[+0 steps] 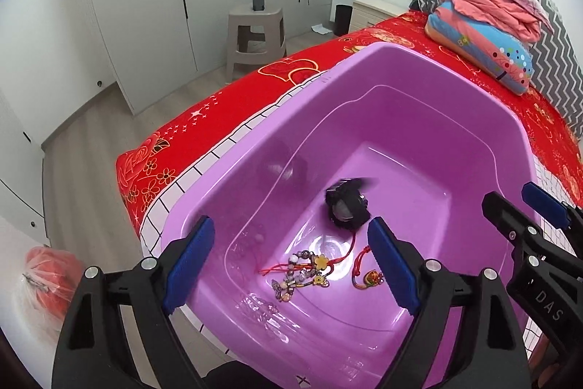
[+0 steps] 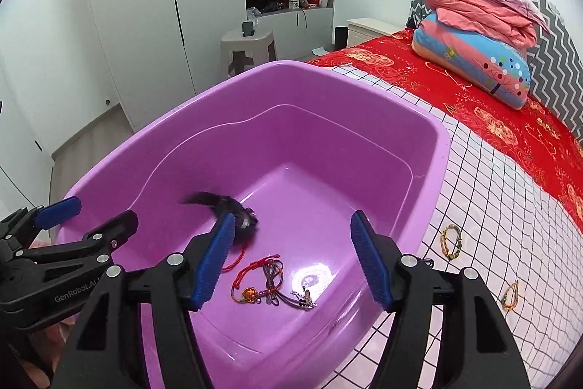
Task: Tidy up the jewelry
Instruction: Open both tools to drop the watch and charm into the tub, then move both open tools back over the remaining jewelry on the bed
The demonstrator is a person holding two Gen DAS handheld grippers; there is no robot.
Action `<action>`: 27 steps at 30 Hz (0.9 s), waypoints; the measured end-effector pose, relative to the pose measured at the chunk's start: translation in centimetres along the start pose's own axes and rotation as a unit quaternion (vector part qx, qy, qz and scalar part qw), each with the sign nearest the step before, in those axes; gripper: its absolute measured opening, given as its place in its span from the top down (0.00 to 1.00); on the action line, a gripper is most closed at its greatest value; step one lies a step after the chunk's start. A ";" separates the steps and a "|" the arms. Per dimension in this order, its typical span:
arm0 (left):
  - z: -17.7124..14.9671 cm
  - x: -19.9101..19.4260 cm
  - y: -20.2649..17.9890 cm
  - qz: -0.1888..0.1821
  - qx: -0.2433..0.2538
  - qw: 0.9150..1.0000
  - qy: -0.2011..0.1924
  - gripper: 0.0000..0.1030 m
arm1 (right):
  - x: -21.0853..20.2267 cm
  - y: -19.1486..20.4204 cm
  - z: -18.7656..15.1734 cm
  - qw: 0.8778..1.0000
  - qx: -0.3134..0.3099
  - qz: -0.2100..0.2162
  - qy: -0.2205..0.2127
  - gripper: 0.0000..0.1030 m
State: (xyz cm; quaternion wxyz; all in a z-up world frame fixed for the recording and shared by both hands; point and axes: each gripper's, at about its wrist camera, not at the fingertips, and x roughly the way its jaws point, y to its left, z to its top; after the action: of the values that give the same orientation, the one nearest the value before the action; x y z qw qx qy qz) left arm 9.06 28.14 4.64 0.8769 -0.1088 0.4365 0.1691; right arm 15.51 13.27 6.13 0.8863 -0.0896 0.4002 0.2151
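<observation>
A purple plastic tub (image 1: pixel 419 68) stands on the bed. On its floor lie a beaded bracelet with red cord (image 1: pixel 306 270) and a red cord charm (image 1: pixel 368 277). A black watch (image 1: pixel 346 206) shows blurred just beyond them. My left gripper (image 1: pixel 291 225) hangs open over the tub's near side with nothing between its fingers. My right gripper (image 2: pixel 291 217) is also open and empty above the tub, with the watch (image 2: pixel 237 212) beside its left finger. Each gripper shows at the edge of the other's view. Two gold bracelets (image 2: pixel 451 241) (image 2: pixel 510 296) lie on the checked cloth outside the tub.
The tub rests on a white checked cloth (image 2: pixel 492 206) over a red bedspread (image 1: pixel 226 108). Folded quilts (image 2: pixel 473 35) are stacked at the head of the bed. A grey stool (image 1: pixel 255 35) and wardrobes stand across the floor. A red bag (image 1: pixel 47 283) sits low at left.
</observation>
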 end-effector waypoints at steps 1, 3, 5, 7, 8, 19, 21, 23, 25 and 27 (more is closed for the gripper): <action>0.0 -0.1 0.0 0.000 -0.001 1.000 0.000 0.17 | -0.1 0.0 0.0 1.000 0.001 0.000 -0.001 0.39; -0.1 -0.3 0.0 -0.002 -0.003 1.000 -0.002 0.16 | -0.3 -0.2 -0.2 1.000 0.003 0.001 -0.003 0.39; -0.3 -0.6 0.0 -0.003 -0.007 1.000 -0.004 0.15 | -0.6 -0.4 -0.4 1.000 0.006 0.001 -0.005 0.39; -0.4 -0.9 0.0 -0.002 -0.007 1.000 -0.006 0.15 | -0.9 -0.4 -0.6 1.000 0.009 0.001 -0.006 0.39; -0.5 -1.0 -0.1 -0.001 -0.006 1.000 -0.006 0.15 | -1.1 -0.6 -0.8 1.000 0.011 0.002 -0.007 0.39; -1.6 -3.2 -2.1 -0.001 0.017 1.000 -0.020 0.07 | -3.5 -2.2 -2.6 0.999 0.030 0.004 -0.022 0.39; -1.8 -3.6 -2.5 -0.001 0.023 0.999 -0.023 0.07 | -3.9 -2.7 -2.8 0.999 0.035 0.004 -0.024 0.39; -2.0 -3.9 -2.8 -0.001 0.026 0.999 -0.025 0.06 | -4.3 -3.0 -3.2 0.999 0.040 0.006 -0.025 0.39; -2.3 -4.2 -3.2 -0.005 0.027 0.999 -0.027 0.06 | -5.0 -3.4 -3.7 0.999 0.045 0.007 -0.029 0.39; -2.5 -4.5 -3.6 -0.007 0.030 0.999 -0.028 0.06 | -5.6 -3.7 -4.2 0.998 0.048 0.005 -0.034 0.38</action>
State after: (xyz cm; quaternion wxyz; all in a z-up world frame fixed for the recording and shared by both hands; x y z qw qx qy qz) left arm 6.09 23.03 6.91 0.8929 -0.0805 0.4156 0.1531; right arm 11.06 6.87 7.51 0.9016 -0.0372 0.3800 0.2032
